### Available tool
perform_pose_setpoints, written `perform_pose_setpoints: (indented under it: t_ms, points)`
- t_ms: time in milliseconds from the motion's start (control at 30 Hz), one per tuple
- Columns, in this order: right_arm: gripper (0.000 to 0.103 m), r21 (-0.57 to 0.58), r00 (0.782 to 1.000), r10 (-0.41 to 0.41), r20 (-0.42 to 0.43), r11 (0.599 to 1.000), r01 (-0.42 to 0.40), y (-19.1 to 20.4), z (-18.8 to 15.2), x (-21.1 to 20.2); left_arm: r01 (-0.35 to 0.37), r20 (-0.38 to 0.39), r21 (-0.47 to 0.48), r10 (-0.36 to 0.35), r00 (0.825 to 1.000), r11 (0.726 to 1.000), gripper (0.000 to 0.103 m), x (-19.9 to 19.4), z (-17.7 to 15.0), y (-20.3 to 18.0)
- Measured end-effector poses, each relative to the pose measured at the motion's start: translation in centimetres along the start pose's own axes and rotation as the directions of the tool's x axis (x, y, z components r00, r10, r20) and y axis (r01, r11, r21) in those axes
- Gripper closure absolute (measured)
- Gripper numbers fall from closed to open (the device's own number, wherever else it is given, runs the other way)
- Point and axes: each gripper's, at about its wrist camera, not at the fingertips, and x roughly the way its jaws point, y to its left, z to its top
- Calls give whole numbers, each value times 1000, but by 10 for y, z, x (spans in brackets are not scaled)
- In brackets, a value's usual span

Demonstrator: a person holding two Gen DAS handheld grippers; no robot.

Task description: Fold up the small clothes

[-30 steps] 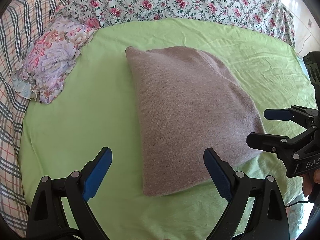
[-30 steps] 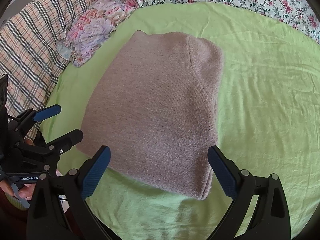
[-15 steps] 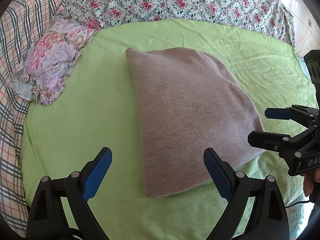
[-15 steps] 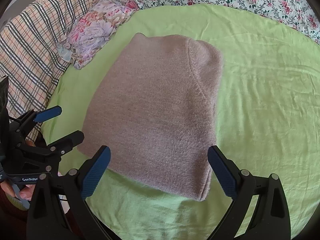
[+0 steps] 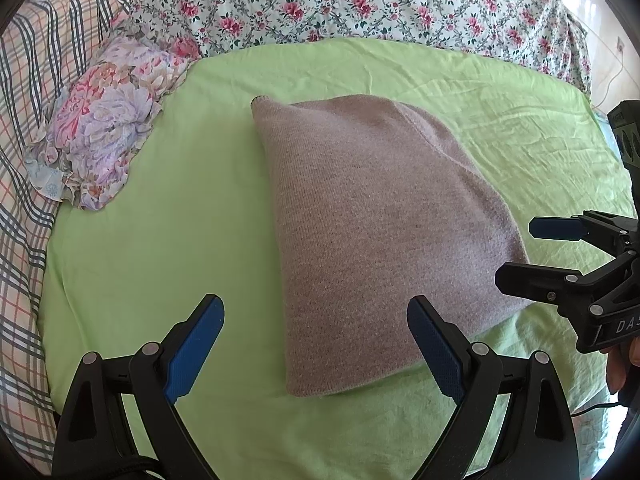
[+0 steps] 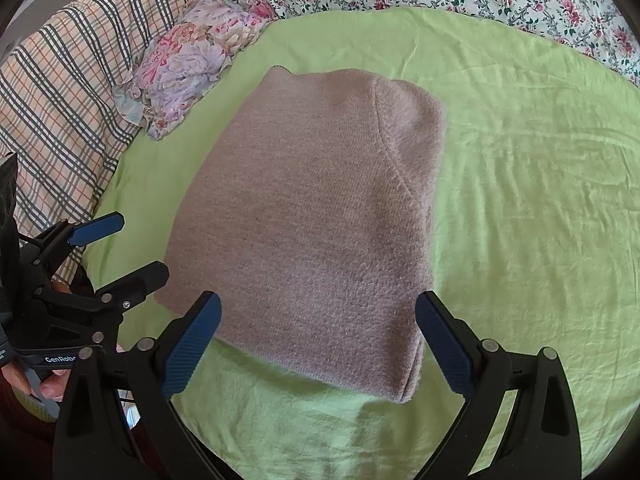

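Note:
A mauve knitted garment (image 5: 372,224) lies folded into a flat rectangle on the green sheet (image 5: 160,248); it also shows in the right wrist view (image 6: 312,224). My left gripper (image 5: 316,344) is open and empty, hovering over the garment's near left corner. It appears in the right wrist view (image 6: 120,248) at the garment's left edge. My right gripper (image 6: 318,344) is open and empty above the garment's near edge. It appears in the left wrist view (image 5: 532,248) beside the garment's right corner.
A floral pillow (image 5: 108,120) lies at the left of the sheet, also in the right wrist view (image 6: 188,64). A plaid blanket (image 5: 20,120) runs along the left. A floral quilt (image 5: 360,4) lies behind the sheet.
Both grippers have drifted back slightly from the garment. The garment lies still and both grippers stay open.

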Motion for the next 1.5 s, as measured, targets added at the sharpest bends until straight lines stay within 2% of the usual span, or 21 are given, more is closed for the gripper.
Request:
perform_pose_setpoints:
  t_ms: [1500]
  points:
    - [5, 2, 1000, 2, 5, 1000, -2, -3, 6, -4, 6, 0, 3, -6, 1000, 1000, 10, 1, 5, -9]
